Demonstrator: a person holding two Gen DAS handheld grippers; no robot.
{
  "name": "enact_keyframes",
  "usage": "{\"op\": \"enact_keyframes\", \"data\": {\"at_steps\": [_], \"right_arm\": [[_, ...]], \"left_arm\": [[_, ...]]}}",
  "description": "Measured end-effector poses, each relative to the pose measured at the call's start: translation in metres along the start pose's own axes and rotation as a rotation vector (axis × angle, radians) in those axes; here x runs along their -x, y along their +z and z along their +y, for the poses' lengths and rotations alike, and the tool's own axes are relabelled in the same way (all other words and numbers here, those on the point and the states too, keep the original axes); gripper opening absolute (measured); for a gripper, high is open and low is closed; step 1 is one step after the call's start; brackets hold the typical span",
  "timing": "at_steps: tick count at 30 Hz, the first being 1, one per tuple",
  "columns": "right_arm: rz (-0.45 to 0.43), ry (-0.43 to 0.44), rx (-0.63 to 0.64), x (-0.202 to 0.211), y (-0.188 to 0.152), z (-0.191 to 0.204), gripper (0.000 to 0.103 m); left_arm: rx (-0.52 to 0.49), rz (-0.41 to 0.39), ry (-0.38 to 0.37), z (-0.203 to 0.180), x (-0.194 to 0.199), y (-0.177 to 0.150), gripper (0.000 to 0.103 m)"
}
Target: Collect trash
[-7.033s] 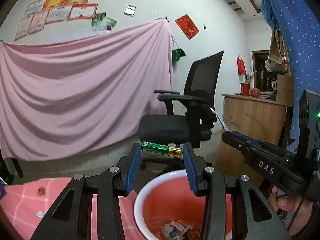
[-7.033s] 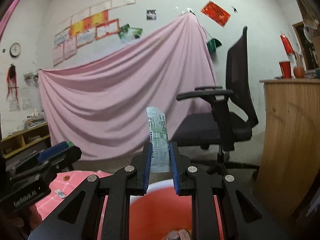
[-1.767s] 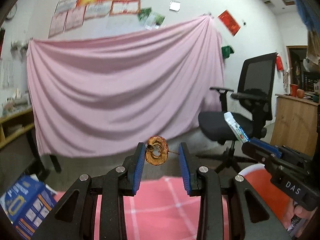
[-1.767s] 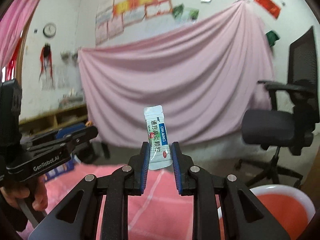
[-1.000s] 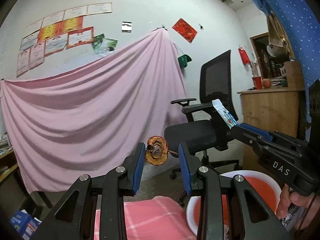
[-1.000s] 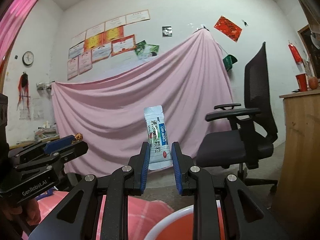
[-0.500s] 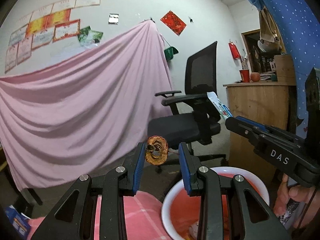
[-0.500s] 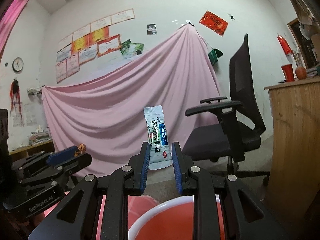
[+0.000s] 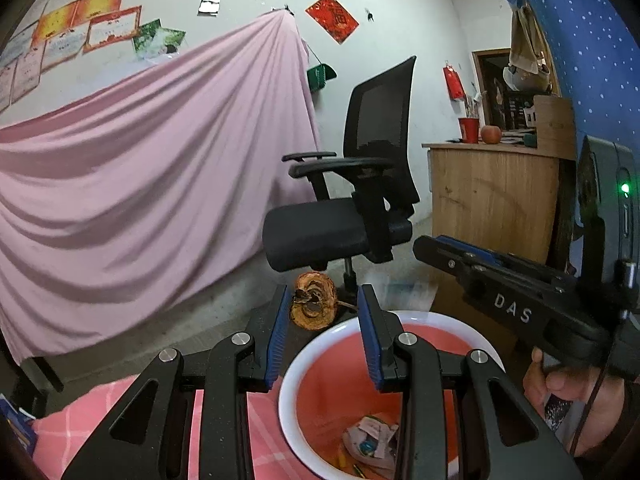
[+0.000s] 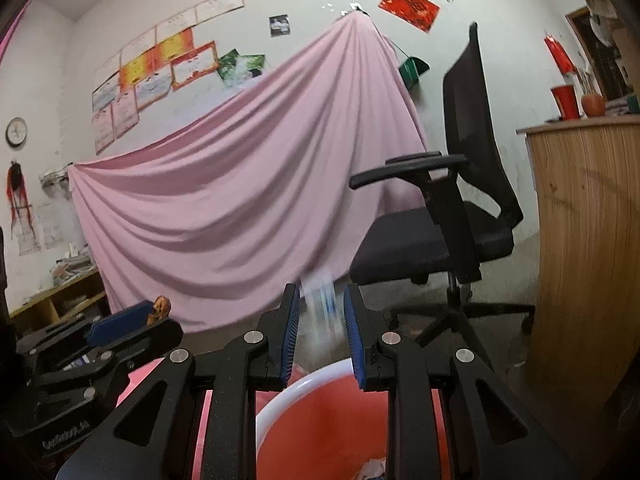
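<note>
A red bin with a white rim (image 9: pixel 384 316) stands under both grippers; crumpled wrappers (image 9: pixel 372 436) lie at its bottom. My left gripper (image 9: pixel 322 320) is shut on a brown dried fruit slice (image 9: pixel 314 306), held over the bin's near-left rim. From the right wrist view the slice (image 10: pixel 160 306) sits at that gripper's (image 10: pixel 158 322) tip. My right gripper (image 10: pixel 320 320) hangs over the bin rim (image 10: pixel 304 384). A white and blue sachet (image 10: pixel 320 308) is blurred and low between its pads, slipping down, no longer gripped. In the left wrist view the sachet (image 9: pixel 404 292) drops below the right gripper (image 9: pixel 424 246).
A black office chair (image 9: pixel 340 220) stands just beyond the bin, and a wooden counter (image 9: pixel 492 200) is to its right. A pink checked cloth (image 9: pixel 120 420) covers the table left of the bin. A person's hand (image 9: pixel 552 384) holds the right gripper. A pink sheet (image 10: pixel 240 200) hangs behind.
Both grippers swung right and tipped down until the bin lies under them. The sachet, upright in the right jaws before, has slid down and blurred. The fruit slice stays in the left jaws.
</note>
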State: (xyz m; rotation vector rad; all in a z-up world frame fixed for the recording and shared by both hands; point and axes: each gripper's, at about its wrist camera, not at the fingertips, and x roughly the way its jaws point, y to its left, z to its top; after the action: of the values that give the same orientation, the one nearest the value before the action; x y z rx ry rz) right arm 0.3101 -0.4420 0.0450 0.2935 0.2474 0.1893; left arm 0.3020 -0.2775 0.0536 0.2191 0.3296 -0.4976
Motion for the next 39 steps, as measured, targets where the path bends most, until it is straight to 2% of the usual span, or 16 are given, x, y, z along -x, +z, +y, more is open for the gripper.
{"op": "enact_keyframes", "data": {"at_steps": [9, 11, 13, 19, 29, 32, 33, 35, 37, 39], "right_arm": [[0.039, -0.024, -0.057, -0.004, -0.002, -0.015, 0.021], [0.044, -0.031, -0.066, -0.004, -0.002, -0.017, 0.021], [0.048, -0.037, -0.073, -0.004, -0.002, -0.017, 0.026], [0.056, -0.053, -0.077, -0.005, -0.002, -0.019, 0.028], [0.067, -0.058, -0.061, -0.007, -0.003, -0.012, 0.032], [0.064, -0.057, -0.048, -0.007, -0.003, -0.009, 0.038], [0.065, -0.057, -0.045, -0.007, -0.003, -0.008, 0.038], [0.063, -0.052, -0.037, -0.007, -0.003, -0.004, 0.041], [0.054, -0.051, -0.026, -0.006, -0.002, -0.001, 0.050], [0.046, -0.056, -0.009, -0.005, -0.003, 0.003, 0.053]], "left_arm": [[0.037, 0.068, -0.041, 0.003, -0.012, -0.006, 0.030], [0.042, 0.083, -0.048, 0.003, -0.014, -0.007, 0.034], [0.051, 0.092, -0.051, 0.004, -0.015, -0.008, 0.040], [0.082, 0.101, -0.045, 0.013, -0.013, -0.012, 0.040], [0.151, 0.111, 0.021, 0.038, 0.001, -0.009, 0.040], [0.168, 0.106, 0.050, 0.046, 0.008, -0.007, 0.043], [0.178, 0.108, 0.059, 0.050, 0.010, -0.007, 0.048], [0.199, 0.100, 0.075, 0.058, 0.015, -0.008, 0.049], [0.227, 0.099, 0.094, 0.068, 0.019, -0.010, 0.050], [0.264, 0.107, 0.113, 0.077, 0.024, -0.012, 0.055]]}}
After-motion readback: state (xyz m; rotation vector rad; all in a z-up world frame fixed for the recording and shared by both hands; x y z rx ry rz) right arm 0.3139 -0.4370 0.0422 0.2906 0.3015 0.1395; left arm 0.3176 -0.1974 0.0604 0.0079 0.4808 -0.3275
